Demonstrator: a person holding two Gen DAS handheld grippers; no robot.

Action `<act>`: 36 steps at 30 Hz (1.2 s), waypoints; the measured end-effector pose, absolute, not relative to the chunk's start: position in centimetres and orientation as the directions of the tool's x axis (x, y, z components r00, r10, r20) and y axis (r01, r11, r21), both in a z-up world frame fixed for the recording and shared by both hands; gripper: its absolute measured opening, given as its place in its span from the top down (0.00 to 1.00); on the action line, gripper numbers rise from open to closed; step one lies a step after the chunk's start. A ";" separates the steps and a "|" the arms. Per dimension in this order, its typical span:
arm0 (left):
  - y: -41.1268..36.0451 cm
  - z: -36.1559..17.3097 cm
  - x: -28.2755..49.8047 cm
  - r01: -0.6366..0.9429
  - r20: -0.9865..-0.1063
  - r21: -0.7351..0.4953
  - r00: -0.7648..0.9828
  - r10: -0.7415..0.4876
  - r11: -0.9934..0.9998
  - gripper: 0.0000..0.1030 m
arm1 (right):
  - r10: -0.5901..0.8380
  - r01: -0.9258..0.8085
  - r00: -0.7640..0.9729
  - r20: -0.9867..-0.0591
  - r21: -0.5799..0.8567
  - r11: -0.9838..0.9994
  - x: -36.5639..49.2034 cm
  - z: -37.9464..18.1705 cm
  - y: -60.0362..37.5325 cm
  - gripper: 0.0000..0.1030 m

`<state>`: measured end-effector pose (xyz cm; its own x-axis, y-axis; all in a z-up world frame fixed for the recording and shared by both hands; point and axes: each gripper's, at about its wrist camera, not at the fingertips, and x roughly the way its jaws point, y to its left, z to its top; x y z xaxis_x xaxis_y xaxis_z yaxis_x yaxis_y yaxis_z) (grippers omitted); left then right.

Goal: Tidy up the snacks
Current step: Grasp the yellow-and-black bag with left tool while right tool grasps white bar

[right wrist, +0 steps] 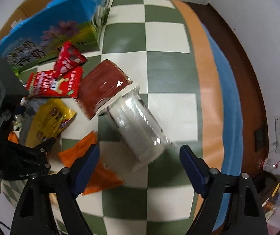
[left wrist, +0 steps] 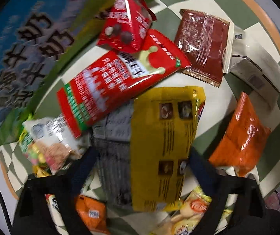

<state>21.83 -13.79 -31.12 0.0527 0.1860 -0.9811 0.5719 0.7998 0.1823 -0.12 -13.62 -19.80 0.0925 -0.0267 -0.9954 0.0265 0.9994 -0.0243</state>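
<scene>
A heap of snack packets lies on a green-and-white checked cloth (right wrist: 167, 66). My left gripper (left wrist: 143, 166) points down over it, open, its fingers on either side of a yellow packet (left wrist: 165, 137) that lies on a grey one (left wrist: 112, 133); the pads do not press on it. Around it lie a red crown-printed packet (left wrist: 110, 86), a small red packet (left wrist: 126, 23), a brown packet (left wrist: 202, 43) and an orange packet (left wrist: 241, 137). My right gripper (right wrist: 140, 164) is open just above the near end of a silver packet (right wrist: 138, 129), with nothing gripped.
A printed blue-and-green cardboard box (right wrist: 51, 29) stands open at the back left of the heap. Bare checked cloth stretches to the right of the silver packet, up to an orange-and-blue border (right wrist: 210, 90). Beyond the border are brown floor and a plastic bottle (right wrist: 269, 164).
</scene>
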 end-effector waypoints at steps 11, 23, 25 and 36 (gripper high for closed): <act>-8.4 -29.1 19.7 0.254 -0.995 0.097 0.011 0.098 0.962 0.44 | -0.010 -0.103 -0.008 -1.000 -0.009 0.995 3.4 -25.4 -13.5 0.43; -9.4 -32.0 17.4 0.547 -0.971 0.234 0.083 0.226 0.804 0.18 | 0.078 0.014 -0.164 -0.983 0.077 0.997 1.3 -26.6 -15.9 0.43; -8.8 -33.1 18.0 0.561 -0.972 0.219 0.052 0.230 0.798 0.10 | 0.066 0.001 -0.162 -0.985 0.067 0.998 1.3 -26.5 -15.8 0.42; 1.1 -33.0 17.5 0.193 -0.990 0.068 -0.111 0.091 0.979 0.23 | 0.077 0.117 -0.107 -0.991 0.064 0.991 -0.8 -25.1 -16.2 0.48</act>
<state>17.55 1.15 -33.01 -0.1114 0.0911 -0.9896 0.1931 0.9788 0.0684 -0.82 -16.25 -25.07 -0.1071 0.0770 -0.9913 0.1167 0.9911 0.0644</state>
